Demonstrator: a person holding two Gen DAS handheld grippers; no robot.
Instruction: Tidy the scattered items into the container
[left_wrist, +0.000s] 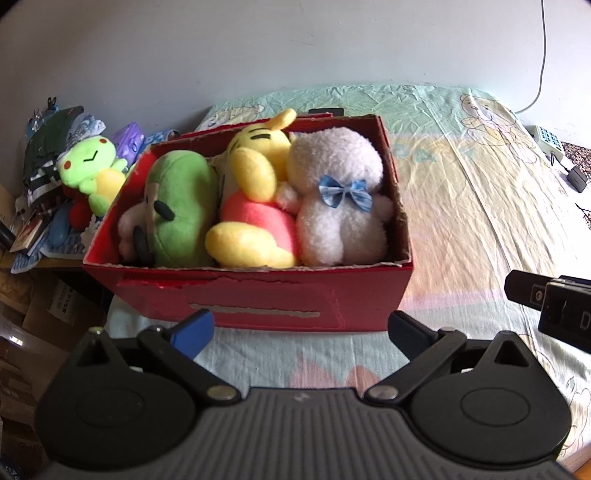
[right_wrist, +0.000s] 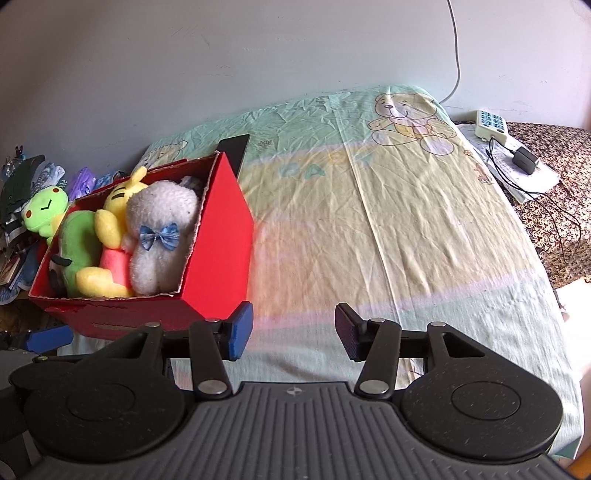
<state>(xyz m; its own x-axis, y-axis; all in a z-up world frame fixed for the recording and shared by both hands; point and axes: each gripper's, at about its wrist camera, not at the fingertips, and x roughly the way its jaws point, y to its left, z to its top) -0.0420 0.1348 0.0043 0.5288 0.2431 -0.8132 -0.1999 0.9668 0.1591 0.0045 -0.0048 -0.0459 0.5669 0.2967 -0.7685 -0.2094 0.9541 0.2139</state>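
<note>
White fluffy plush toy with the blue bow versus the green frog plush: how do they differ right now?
The white fluffy plush toy lies inside the red cardboard box; the green frog plush sits outside, behind its left side. The white one wears a blue bow; the frog has red cheeks. Both are soft toys.

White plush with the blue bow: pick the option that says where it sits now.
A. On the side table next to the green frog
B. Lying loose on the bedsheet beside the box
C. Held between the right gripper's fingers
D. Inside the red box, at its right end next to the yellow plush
D: the white plush sits inside the red box, pressed against the yellow plush, and both grippers are open and empty.
</note>
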